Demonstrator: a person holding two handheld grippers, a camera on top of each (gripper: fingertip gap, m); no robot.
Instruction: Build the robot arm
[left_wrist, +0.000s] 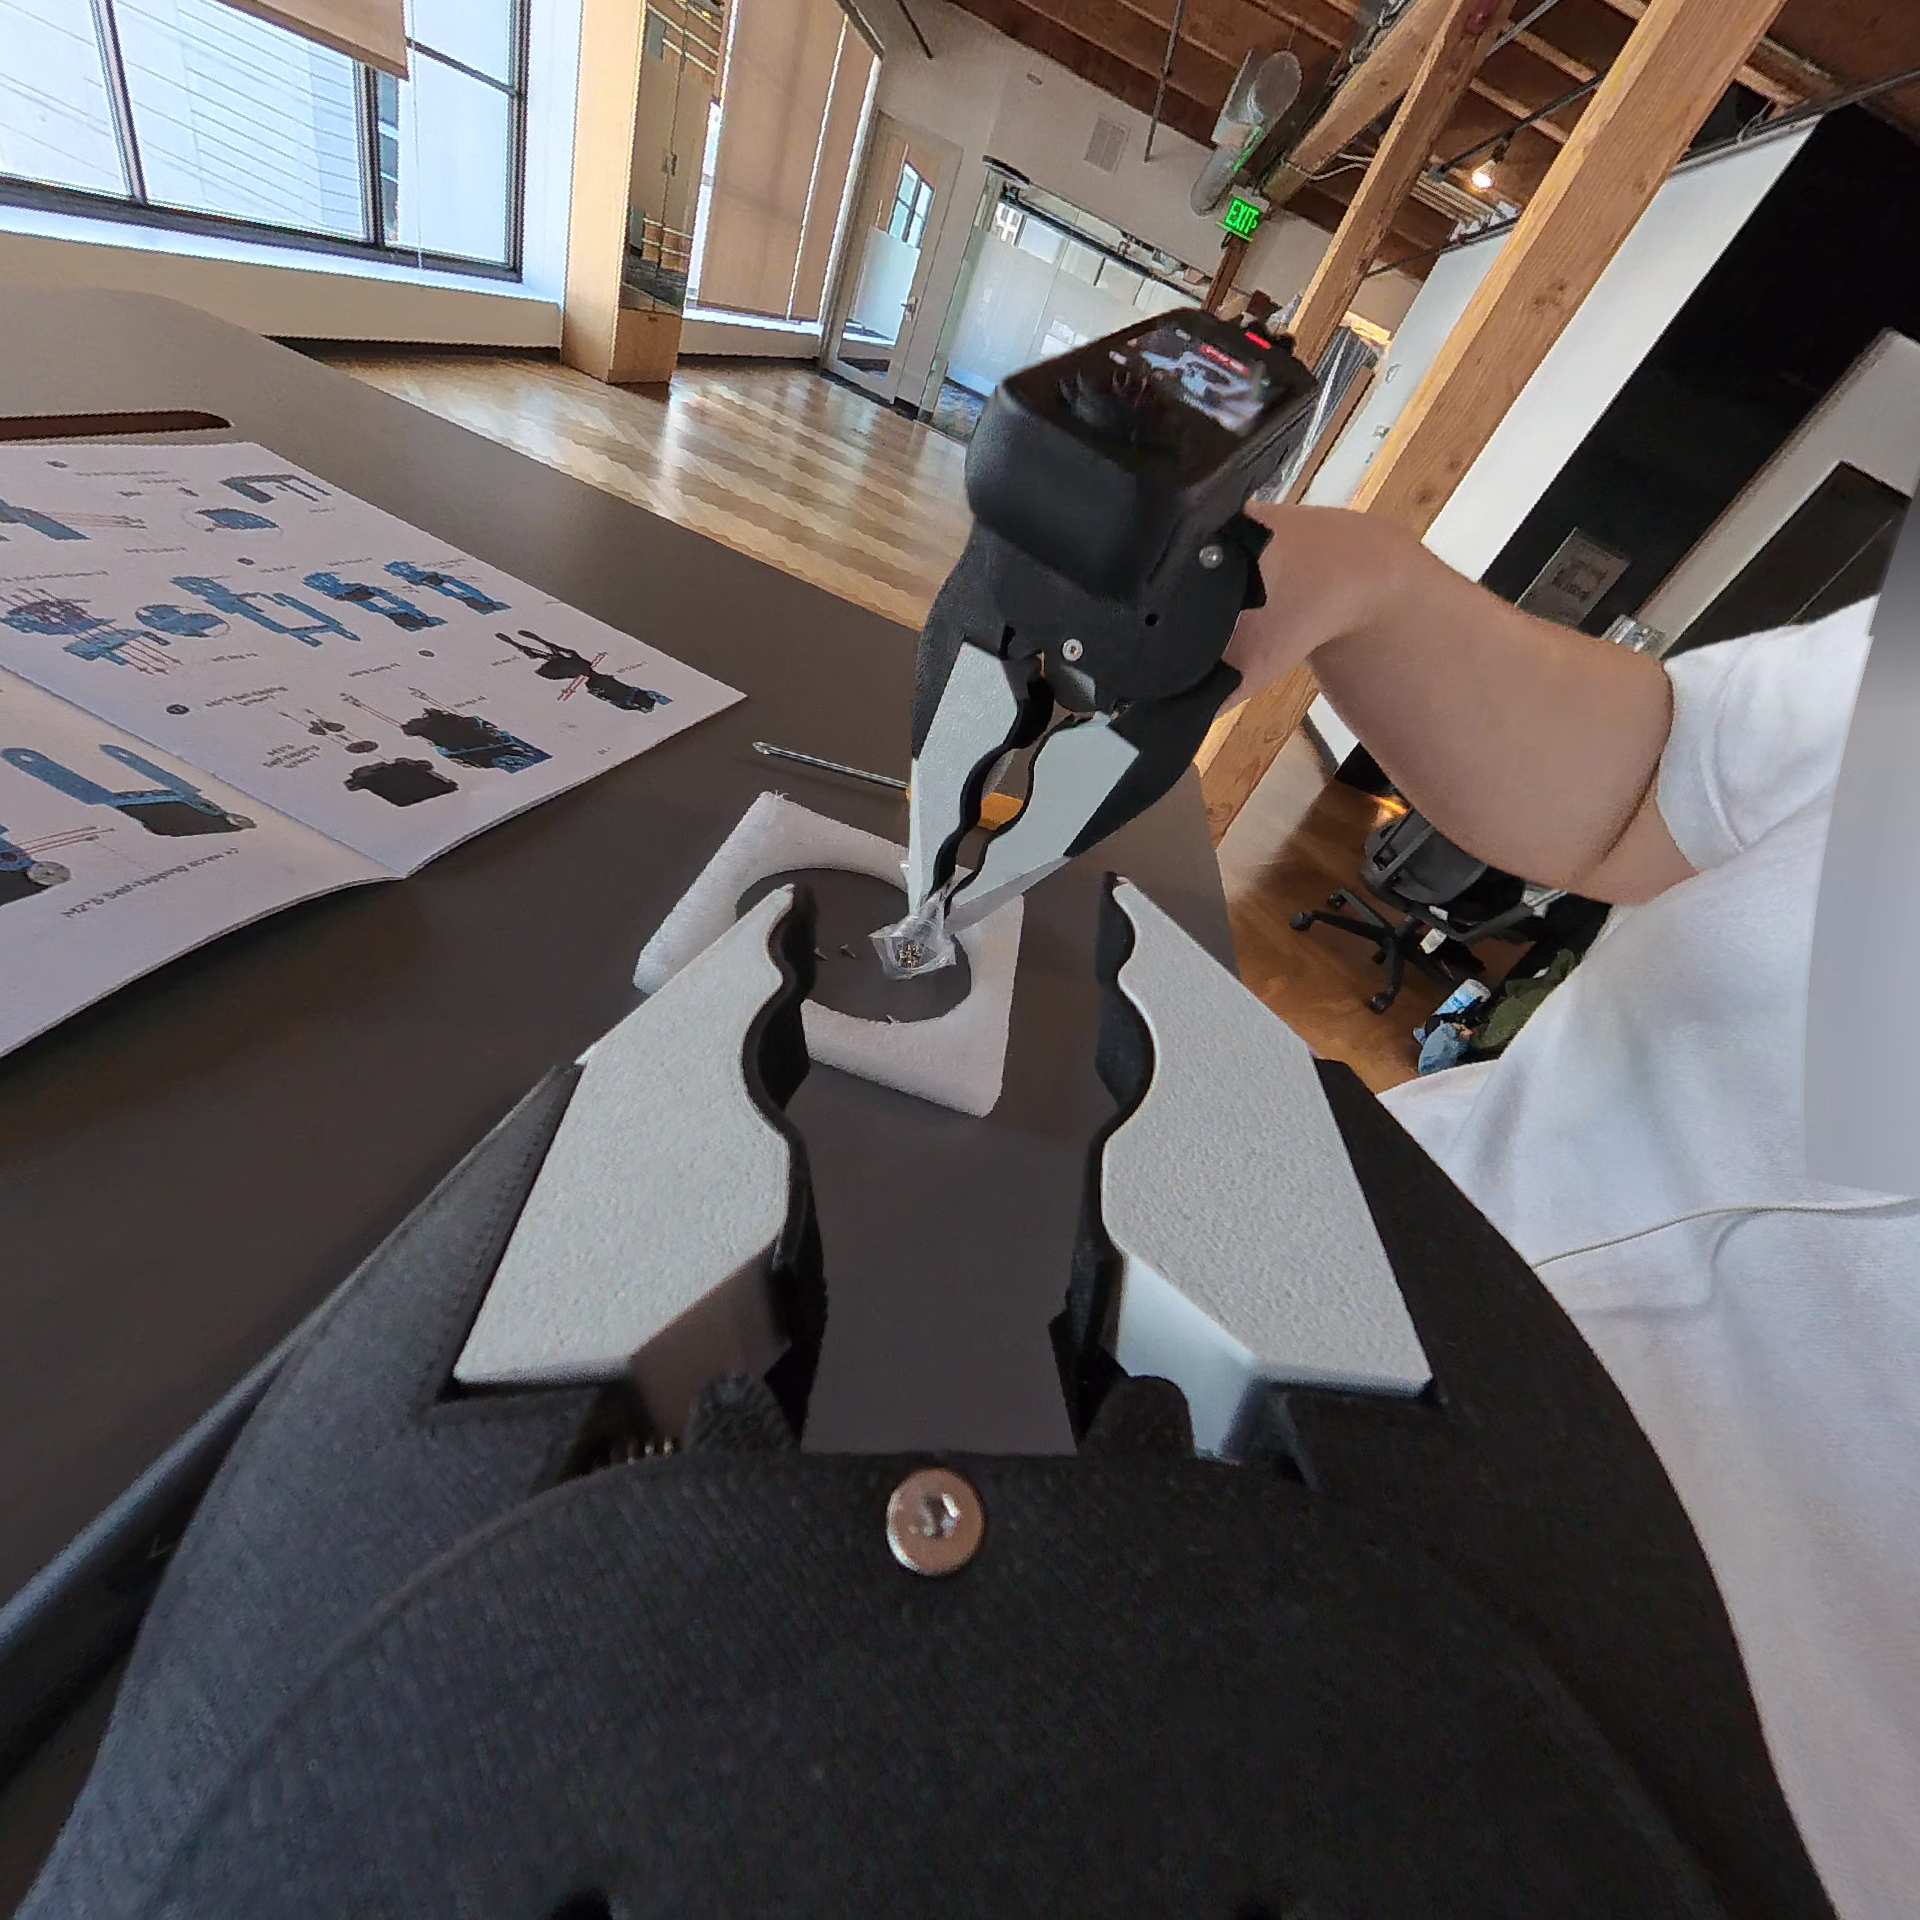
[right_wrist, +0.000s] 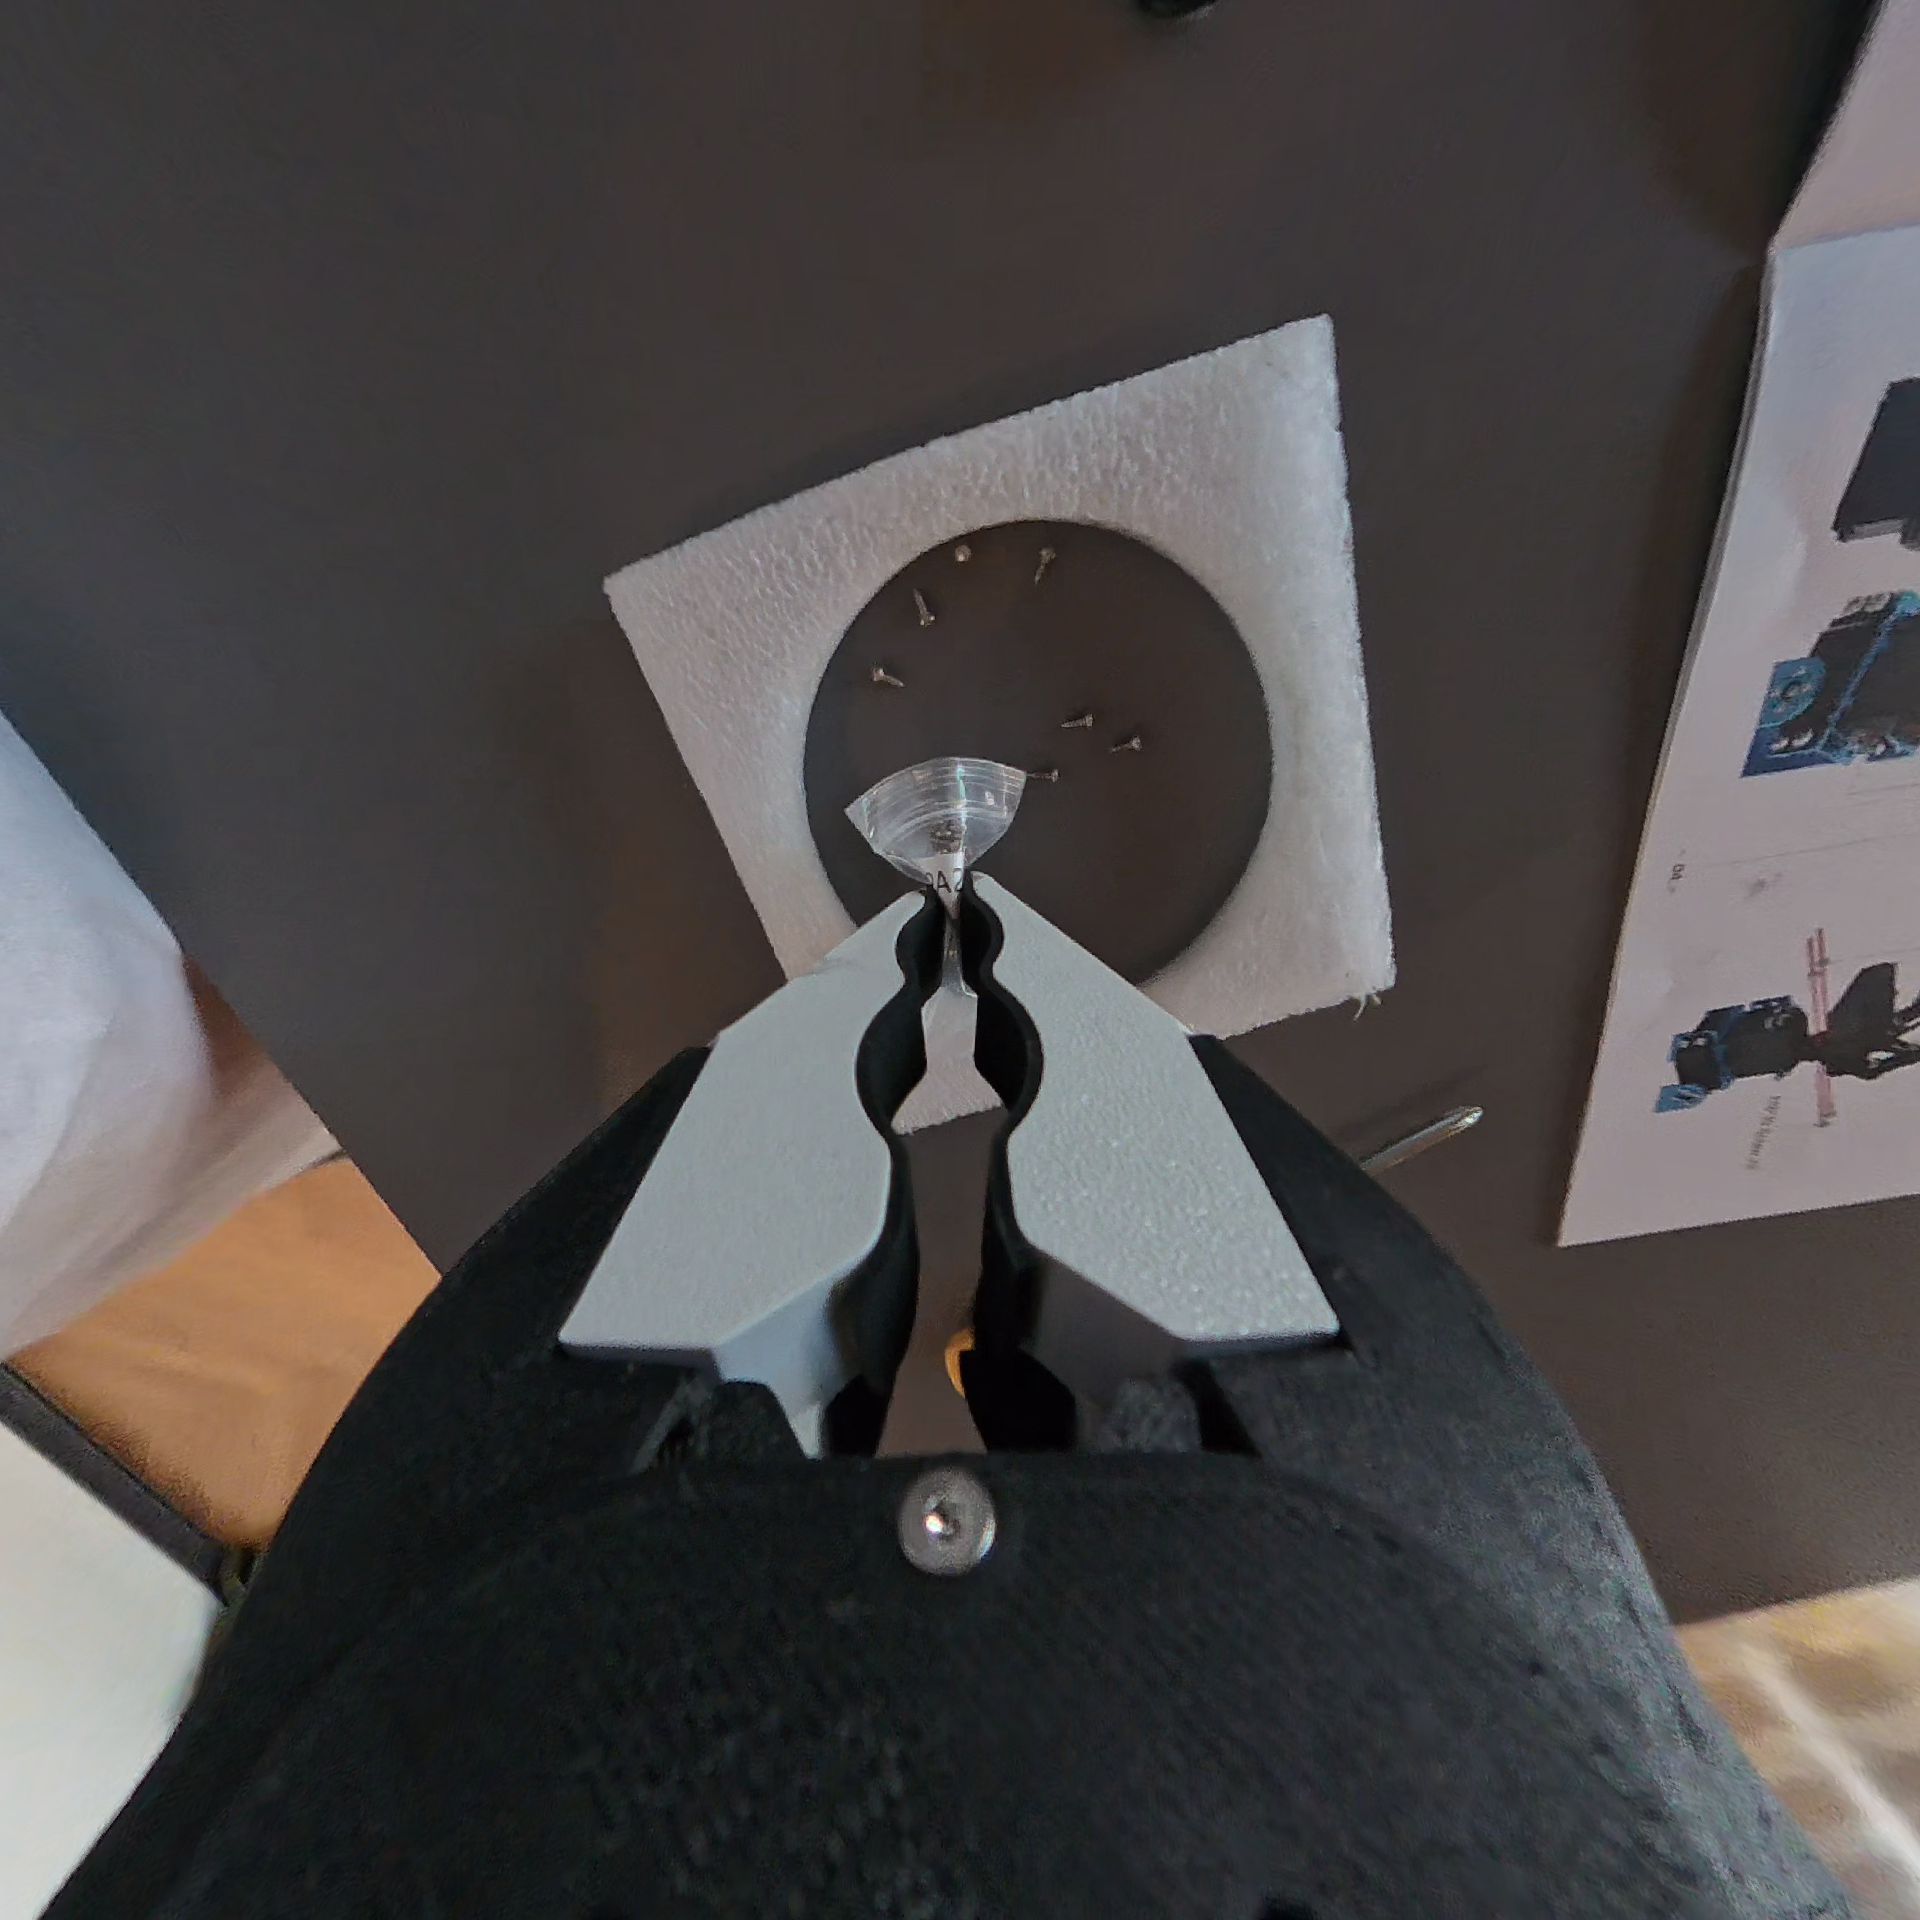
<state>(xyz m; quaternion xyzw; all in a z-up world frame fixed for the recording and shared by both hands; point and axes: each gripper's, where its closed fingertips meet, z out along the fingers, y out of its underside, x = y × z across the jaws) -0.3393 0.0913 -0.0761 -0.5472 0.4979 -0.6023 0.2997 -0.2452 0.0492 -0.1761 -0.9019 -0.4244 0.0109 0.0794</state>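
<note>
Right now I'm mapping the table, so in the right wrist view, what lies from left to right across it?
White cloth → white foam square with its round cut-out holding loose screws, where the right tongs pinch a small clear bag → metal pin → printed instruction sheet.

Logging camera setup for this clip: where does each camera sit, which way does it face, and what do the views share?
Left wrist view: on the left gripper, open, low over the dark table, facing the right gripper, a forearm and white shirt.
Right wrist view: on the right gripper, looking steeply down at the foam square and loose screws; it pinches a small clear bag.
Shared: foam square, bag, instruction booklet, metal pin.
</note>
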